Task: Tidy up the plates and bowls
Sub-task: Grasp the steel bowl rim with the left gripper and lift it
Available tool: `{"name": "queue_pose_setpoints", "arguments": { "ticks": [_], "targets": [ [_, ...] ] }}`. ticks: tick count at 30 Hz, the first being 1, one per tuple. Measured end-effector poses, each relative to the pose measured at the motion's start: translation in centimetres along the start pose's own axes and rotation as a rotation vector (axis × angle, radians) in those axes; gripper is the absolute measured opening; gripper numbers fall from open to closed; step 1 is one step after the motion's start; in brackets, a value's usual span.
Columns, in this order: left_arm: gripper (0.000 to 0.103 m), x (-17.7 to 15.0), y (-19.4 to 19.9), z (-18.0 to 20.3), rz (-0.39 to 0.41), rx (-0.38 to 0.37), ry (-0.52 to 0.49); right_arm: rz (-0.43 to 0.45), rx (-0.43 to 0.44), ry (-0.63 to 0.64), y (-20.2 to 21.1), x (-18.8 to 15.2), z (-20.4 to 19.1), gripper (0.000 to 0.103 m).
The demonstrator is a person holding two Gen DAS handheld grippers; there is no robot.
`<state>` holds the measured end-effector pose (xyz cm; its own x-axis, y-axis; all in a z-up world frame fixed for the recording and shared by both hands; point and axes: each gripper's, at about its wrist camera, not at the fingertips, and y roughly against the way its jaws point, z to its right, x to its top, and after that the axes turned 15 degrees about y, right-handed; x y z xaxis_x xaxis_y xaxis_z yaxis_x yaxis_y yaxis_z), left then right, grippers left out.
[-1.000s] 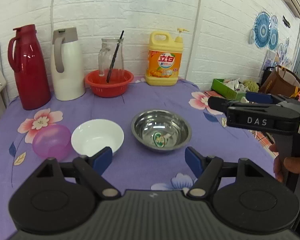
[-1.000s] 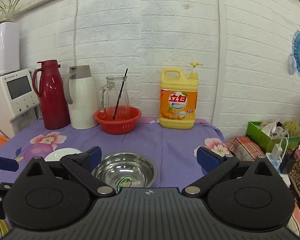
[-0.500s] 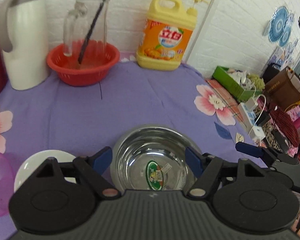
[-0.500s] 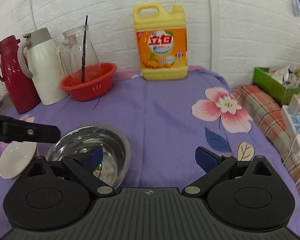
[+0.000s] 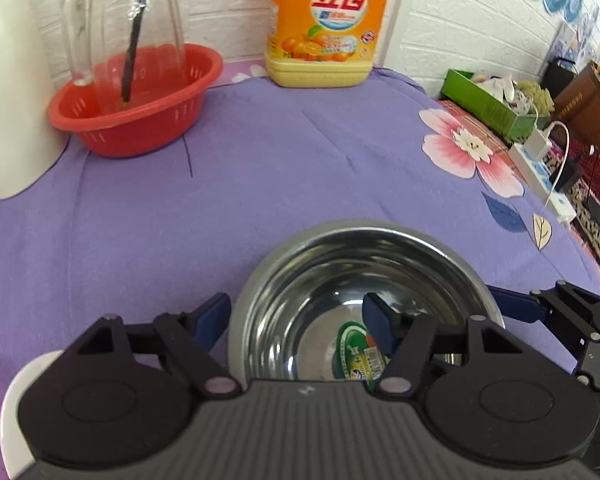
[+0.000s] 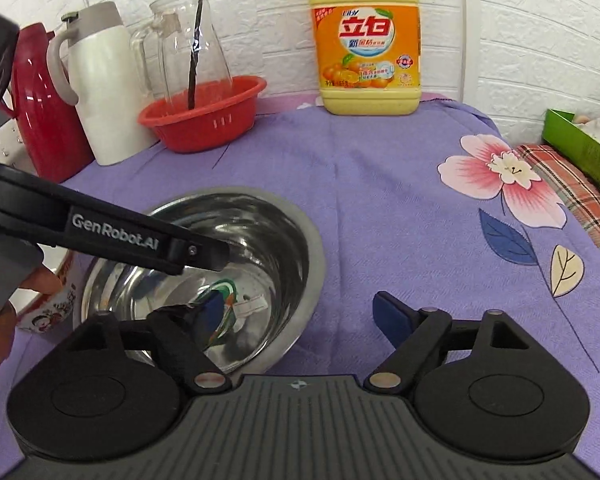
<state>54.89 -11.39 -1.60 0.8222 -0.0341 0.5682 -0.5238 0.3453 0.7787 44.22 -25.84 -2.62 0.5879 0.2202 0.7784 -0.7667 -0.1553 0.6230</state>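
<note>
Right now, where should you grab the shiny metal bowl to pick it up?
Grab the thin rim of the metal bowl, I'd guess, one finger inside and one outside. The bowl sits upright with round sloping sides too wide to squeeze. The left gripper and right gripper already straddle opposite edges.

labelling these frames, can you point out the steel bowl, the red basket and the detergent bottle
steel bowl (image 5: 380, 252), left wrist view, on the inner far wall below the rim
red basket (image 6: 204, 128), right wrist view, on the slotted front wall
detergent bottle (image 6: 366, 54), right wrist view, on the orange label
</note>
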Motion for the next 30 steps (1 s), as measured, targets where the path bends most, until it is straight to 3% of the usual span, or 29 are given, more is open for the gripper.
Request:
{"name": "queue_pose_setpoints", "arguments": {
  "ticks": [2, 5, 8, 16, 22, 30],
  "targets": [
    [0.056, -0.2, -0.2, 0.1, -0.002, 0.002, -0.012, 0.000, -0.011, 0.024, -0.2, 0.0, -0.3, 0.103],
    [0.048, -0.3, -0.3, 0.4, -0.002, -0.008, -0.007, 0.005, 0.013, 0.054, -0.1, 0.1, -1.2, 0.091],
    [0.048, -0.5, 0.0, 1.1, 0.010, 0.034, 0.001, 0.002, 0.011, 0.072, 0.4, 0.4, -2.2, 0.095],
    [0.049, -1.5, 5.2, 2.0, 0.056, -0.003, 0.044, 0.062, 0.028, 0.073, 4.1, 1.2, -2.6, 0.100],
    [0.049, -5.7, 10.6, 2.4, 0.077, 0.015, 0.064, 0.067, 0.081, 0.095, 8.0, -0.1, -5.5, 0.102],
    [0.052, -15.2, 15.1, 3.4, 0.051, -0.036, 0.074, 0.041, 0.112, 0.087, 14.7, -6.9, -8.7, 0.103]
  ]
}}
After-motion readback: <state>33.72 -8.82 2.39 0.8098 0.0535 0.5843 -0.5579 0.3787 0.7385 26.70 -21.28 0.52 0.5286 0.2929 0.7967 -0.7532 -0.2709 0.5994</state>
